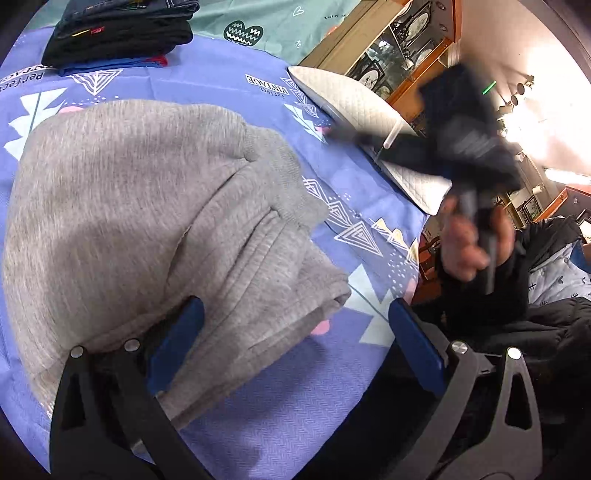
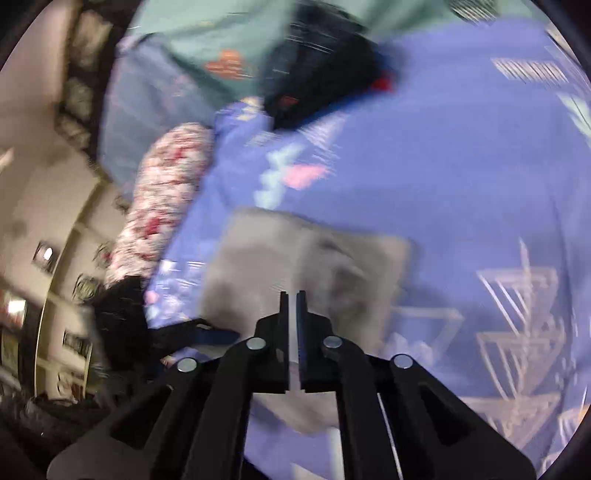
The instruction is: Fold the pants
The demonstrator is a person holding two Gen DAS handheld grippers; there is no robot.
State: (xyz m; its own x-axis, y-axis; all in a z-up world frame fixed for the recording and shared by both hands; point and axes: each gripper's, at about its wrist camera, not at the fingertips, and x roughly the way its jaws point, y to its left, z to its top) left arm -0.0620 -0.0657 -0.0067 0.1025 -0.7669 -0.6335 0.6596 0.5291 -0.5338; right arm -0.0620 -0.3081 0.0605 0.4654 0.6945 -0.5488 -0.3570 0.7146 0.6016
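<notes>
Grey sweatpants (image 1: 155,221) lie folded in a bundle on the purple patterned bedsheet (image 1: 280,406). My left gripper (image 1: 295,332) is open, its blue pads either side of the bundle's near edge, the left pad (image 1: 177,343) over the fabric. My right gripper (image 2: 292,306) is shut with nothing between the jaws, held above the grey pants (image 2: 306,266); that view is blurred. In the left wrist view the right gripper (image 1: 469,147) shows as a blurred dark shape held in a hand (image 1: 465,243) above the bed's right side.
A stack of folded dark pants (image 1: 118,33) sits at the far end of the bed, also in the right wrist view (image 2: 325,74). A white quilted pillow (image 1: 354,107) lies at the right edge. A pink-and-white rolled blanket (image 2: 162,199) lies at the bed's left side.
</notes>
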